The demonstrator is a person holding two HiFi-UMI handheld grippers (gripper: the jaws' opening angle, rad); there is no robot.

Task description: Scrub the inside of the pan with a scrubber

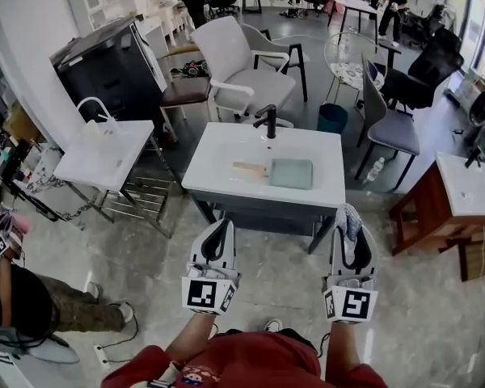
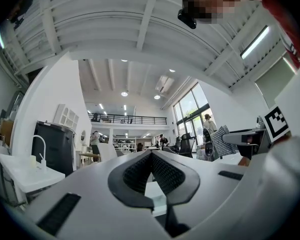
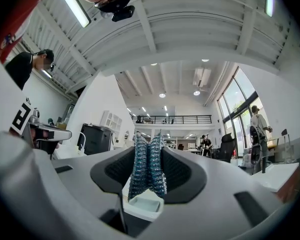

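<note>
The pan (image 1: 291, 173) lies flat in the sink (image 1: 226, 148), towards its right side. The pan's wooden handle (image 1: 250, 169) points to the sink's left. A black tap (image 1: 268, 120) stands at the sink's back edge, and a white chair (image 1: 238, 63) sits behind the sink.

Both grippers hang in front of the sink, well apart from it, over the floor. The right gripper (image 1: 347, 215) is clamped on a blue mesh scrubber (image 3: 148, 166), which is squeezed upright between its 2 jaws. The left gripper (image 1: 224, 226) has its 2 jaws closed together with nothing between them.
</note>
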